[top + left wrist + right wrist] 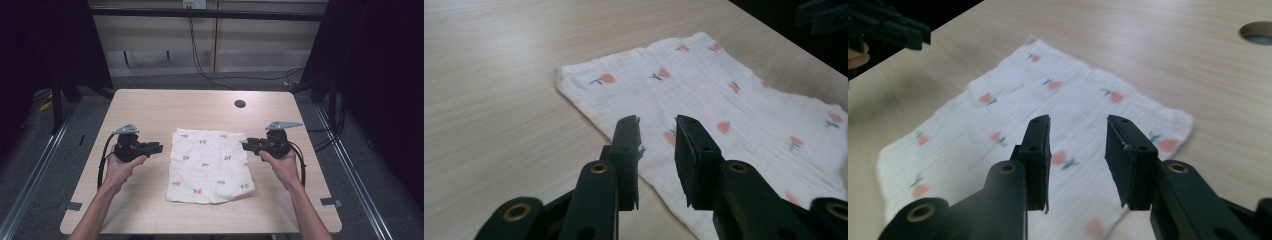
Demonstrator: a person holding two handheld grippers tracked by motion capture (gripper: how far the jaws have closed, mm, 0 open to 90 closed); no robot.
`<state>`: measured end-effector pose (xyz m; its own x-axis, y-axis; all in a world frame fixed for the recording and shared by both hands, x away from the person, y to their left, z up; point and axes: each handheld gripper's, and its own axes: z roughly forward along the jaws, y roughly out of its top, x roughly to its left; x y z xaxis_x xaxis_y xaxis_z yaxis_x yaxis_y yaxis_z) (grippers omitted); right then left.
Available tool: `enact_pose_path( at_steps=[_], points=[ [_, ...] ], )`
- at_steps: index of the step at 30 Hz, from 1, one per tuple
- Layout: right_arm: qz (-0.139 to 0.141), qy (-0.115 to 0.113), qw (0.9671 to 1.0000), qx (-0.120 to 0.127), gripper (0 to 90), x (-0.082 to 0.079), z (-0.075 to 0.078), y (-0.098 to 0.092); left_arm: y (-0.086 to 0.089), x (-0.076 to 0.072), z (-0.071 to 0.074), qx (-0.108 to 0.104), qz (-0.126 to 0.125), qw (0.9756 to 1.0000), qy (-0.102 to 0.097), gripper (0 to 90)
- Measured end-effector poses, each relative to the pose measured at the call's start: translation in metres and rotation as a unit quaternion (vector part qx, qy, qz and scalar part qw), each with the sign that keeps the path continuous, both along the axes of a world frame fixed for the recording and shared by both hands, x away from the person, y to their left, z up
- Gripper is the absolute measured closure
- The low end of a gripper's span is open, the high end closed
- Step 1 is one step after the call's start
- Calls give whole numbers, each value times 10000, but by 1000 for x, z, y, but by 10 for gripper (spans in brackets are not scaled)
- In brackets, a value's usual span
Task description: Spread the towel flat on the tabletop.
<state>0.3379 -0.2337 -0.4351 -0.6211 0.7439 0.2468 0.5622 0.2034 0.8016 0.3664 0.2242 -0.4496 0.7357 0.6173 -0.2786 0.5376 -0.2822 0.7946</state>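
White muslin printed with small red flowers, the cloth (210, 166) lies flat near the middle of the pale wooden table (150, 107), roughly square, its far edge straight and its near edge slightly wavy, with the corner at 5 o'clock a little rumpled. Bare tabletop rings it on every side: a broad band toward 12 o'clock, where a round cable hole (240, 104) sits well apart from the fabric, a narrower band toward 6 o'clock before the table's near edge, and open strips at 3 and 9 o'clock where the hands work. Beyond the table edges there is grey floor, with metal rails at both sides and dark cables trailing at the far end.

At 9 o'clock of the cloth, the left gripper (158, 148) points toward the left hem, its tips just beside that edge. In the left gripper view its jaws stand partly apart over the hem of the cloth (724, 95), nothing pinched between them, the pads clear of the fabric.

At 3 o'clock, the right gripper (246, 145) aims inward at the right hem, tips just at that edge. In the right gripper view its jaws are likewise parted with a clear gap, the cloth (1013, 105) seen beneath them and not clamped. The left gripper (890, 30) appears dark at the far corner.
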Motion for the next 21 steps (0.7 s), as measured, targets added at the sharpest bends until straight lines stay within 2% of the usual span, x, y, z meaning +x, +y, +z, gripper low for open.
enact_pose_path(
  at_steps=[5, 7, 8, 9, 11, 13, 14, 15, 17, 18, 19, 20, 21],
  points=[
    [422, 42, 9989, -176, 648, -41, -2, 6, 0, -30, 10, 192, -440, 9987, -149, 746],
    [503, 33, 9984, -250, 651, -55, -3, 7, -3, -43, 13, 110, -594, 9980, -169, 757],
    [577, 84, 9979, -284, 661, -65, -4, 8, -4, -48, 13, 70, -709, 9973, -152, 766],
    [593, 82, 9975, -380, 667, -74, -6, 8, -7, -54, 12, 143, -814, 9965, -139, 774],
    [658, 155, 9969, -410, 672, -89, -10, 7, -13, -64, 9, 296, -1000, 9945, -111, 776],
    [661, 136, 9963, -538, 672, -100, -16, 6, -18, -70, 3, 183, -1151, 9932, 8, 784],
    [681, 125, 9960, -559, 677, -105, -20, 6, -21, -72, -1, 274, -1291, 9913, 8, 784],
    [720, 141, 9958, -545, 684, -108, -23, 7, -24, -73, -6, 484, -1412, 9888, 25, 774],
    [765, 144, 9945, -700, 684, -112, -32, 9, -29, -75, -17, 472, -1514, 9871, 214, 773],
    [767, 166, 9943, -719, 684, -112, -37, 8, -32, -77, -21, 612, -1564, 9856, 192, 776],
    [767, 216, 9948, -631, 682, -110, -42, 8, -35, -79, -24, 703, -1589, 9846, 196, 776],
    [780, 242, 9947, -617, 666, -109, -47, 8, -38, -81, -28, 646, -1614, 9844, 281, 776],
    [816, 291, 9936, -730, 652, -108, -50, 10, -39, -82, -31, 768, -1586, 9841, 206, 776]
  ],
)
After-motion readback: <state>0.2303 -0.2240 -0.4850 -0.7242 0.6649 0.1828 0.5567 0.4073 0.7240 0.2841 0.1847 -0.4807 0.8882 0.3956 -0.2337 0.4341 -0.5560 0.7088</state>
